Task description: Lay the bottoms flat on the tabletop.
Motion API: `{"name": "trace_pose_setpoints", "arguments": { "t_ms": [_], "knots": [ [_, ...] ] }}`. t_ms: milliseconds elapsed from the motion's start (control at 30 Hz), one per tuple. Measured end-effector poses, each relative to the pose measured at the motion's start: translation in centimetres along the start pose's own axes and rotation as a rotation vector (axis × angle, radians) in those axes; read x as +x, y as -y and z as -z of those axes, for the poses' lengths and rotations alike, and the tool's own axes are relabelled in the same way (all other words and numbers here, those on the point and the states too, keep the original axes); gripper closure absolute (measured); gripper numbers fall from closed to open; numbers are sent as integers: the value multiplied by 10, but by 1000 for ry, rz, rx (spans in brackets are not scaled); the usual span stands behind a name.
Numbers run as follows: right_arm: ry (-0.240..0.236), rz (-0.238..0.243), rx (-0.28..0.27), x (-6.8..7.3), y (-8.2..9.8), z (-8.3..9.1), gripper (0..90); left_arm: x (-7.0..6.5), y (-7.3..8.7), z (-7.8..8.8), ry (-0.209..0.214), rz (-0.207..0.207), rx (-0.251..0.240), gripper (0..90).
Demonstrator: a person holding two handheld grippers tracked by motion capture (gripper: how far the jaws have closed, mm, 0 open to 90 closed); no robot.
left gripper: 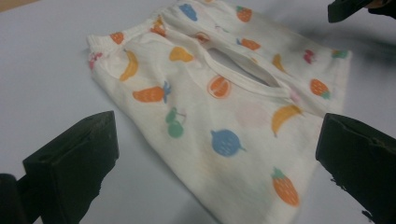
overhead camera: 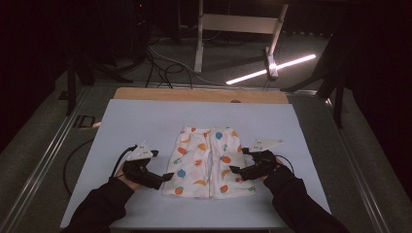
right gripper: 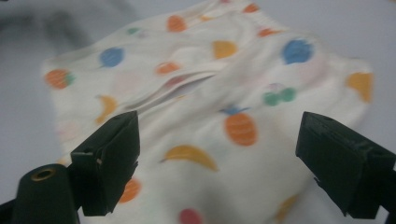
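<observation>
A small pair of white shorts [overhead camera: 209, 162] with a fruit print lies flat in the middle of the pale blue table [overhead camera: 141, 121]. My left gripper [overhead camera: 165, 177] sits just off the shorts' left edge, jaws wide apart and empty. My right gripper [overhead camera: 236, 171] hovers at the shorts' right edge, also open with nothing gripped. In the left gripper view the shorts [left gripper: 219, 107] spread out ahead of the gripper [left gripper: 217, 158], and the other gripper's jaw tip [left gripper: 348, 9] pokes in at the top right. In the right gripper view the cloth [right gripper: 224, 102] lies under and beyond the open gripper [right gripper: 217, 158].
A wooden strip [overhead camera: 199, 94] borders the table's far edge. Beyond it are cables [overhead camera: 160, 68], a white stand [overhead camera: 238, 29] and a lit light bar [overhead camera: 272, 70] on the dark floor. Metal rails [overhead camera: 43, 165] run along both sides of the table.
</observation>
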State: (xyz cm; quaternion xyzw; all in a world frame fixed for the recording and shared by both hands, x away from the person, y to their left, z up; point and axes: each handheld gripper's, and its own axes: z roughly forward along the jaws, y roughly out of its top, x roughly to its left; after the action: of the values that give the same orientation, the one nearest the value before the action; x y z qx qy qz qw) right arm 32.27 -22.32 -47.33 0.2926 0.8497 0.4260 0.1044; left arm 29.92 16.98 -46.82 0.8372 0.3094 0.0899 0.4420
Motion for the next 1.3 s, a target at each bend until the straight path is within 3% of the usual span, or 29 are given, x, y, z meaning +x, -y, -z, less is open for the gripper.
{"name": "trace_pose_setpoints", "arguments": {
  "t_ms": [300,367,533,767,867,933,1067,1133,1300],
  "knots": [
    [95,-39,-30,-30,-4,-7,142,24,-24,-25,-59,30,15,1],
    [102,-44,-28,-36,-6,-10,142,29,-29,-29,-62,32,-8,1],
    [118,-76,-43,-54,-10,-17,144,41,-41,-42,-101,20,-9,1],
    [157,-125,-44,-76,-24,-28,147,65,-54,-63,-126,105,20,1],
    [147,-158,-55,-84,-28,-35,149,76,-55,-75,-126,146,29,6],
    [159,-168,-47,-88,-30,-41,218,82,-55,-82,-121,160,27,56],
    [190,-220,-2,-96,-27,-58,365,89,-53,-99,-156,164,66,162],
    [225,-219,39,-100,-25,-67,421,93,-51,-106,-168,174,84,215],
    [257,-219,92,-103,-22,-83,536,95,-49,-118,-174,173,107,370]
  ]
}}
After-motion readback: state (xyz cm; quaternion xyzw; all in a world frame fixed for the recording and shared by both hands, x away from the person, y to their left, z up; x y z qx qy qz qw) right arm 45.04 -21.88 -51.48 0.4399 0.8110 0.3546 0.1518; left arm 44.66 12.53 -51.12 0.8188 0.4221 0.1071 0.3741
